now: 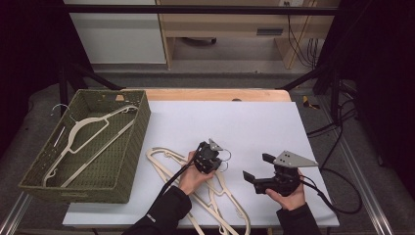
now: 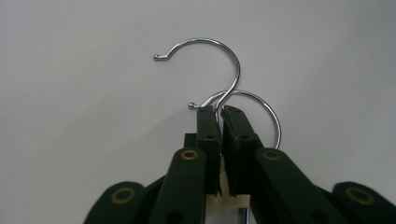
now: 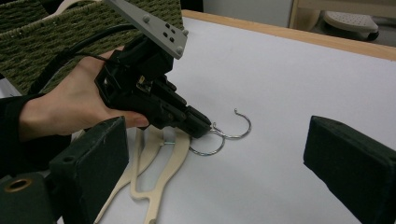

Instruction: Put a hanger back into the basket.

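The left gripper pinches the upper hanger's hook (apparently at its stem); the right gripper hangs open beside it.

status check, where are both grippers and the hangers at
Left gripper shut on top hanger's hook neck. Right gripper open, empty, off to the side. One hanger in basket. Second hanger under the gripped one, hooks overlapping.

Ahead of my left gripper the white table lies open to its far edge. The basket walls off my left; my right gripper stands near, jaws apart.
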The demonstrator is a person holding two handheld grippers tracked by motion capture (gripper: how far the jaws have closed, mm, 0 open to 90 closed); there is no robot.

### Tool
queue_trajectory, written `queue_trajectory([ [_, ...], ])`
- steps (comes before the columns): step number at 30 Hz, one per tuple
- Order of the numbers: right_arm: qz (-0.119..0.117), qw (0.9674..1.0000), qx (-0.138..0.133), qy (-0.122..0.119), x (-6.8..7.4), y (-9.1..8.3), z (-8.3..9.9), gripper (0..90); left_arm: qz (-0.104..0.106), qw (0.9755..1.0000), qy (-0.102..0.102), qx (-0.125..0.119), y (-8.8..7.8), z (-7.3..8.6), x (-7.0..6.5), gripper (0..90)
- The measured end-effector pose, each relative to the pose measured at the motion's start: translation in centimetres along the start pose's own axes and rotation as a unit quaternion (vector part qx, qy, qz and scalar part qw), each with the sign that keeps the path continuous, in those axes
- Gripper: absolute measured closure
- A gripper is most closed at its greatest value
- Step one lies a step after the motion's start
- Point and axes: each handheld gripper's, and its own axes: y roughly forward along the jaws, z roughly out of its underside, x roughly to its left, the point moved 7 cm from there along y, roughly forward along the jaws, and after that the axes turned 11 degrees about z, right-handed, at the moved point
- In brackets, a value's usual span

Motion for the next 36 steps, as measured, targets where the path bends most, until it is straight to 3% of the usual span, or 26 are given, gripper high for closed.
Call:
queue_trajectory([
  [9, -0.009, 0.9999, 0.014, 0.0, 0.5, 0.8, 0.5, 8.2, 0.013, 0.9999, -0.004, -0.004, -0.2, 0.1, -0.1, 88.7],
  [16, -0.026, 0.9992, 0.029, 0.011, 1.4, 2.1, 1.2, 11.9, 0.007, 0.9985, 0.018, -0.051, -2.9, -0.6, -1.2, 88.7],
  [23, -0.058, 0.9968, 0.051, 0.022, 2.9, 3.8, 1.9, 16.6, 0.0, 0.9947, 0.039, -0.095, -5.6, -0.8, -2.1, 88.8],
  [36, -0.097, 0.9909, 0.088, 0.031, 5.7, 7.1, 2.4, 33.0, 0.005, 0.9922, 0.048, -0.114, -6.8, -0.6, -2.7, 88.7],
])
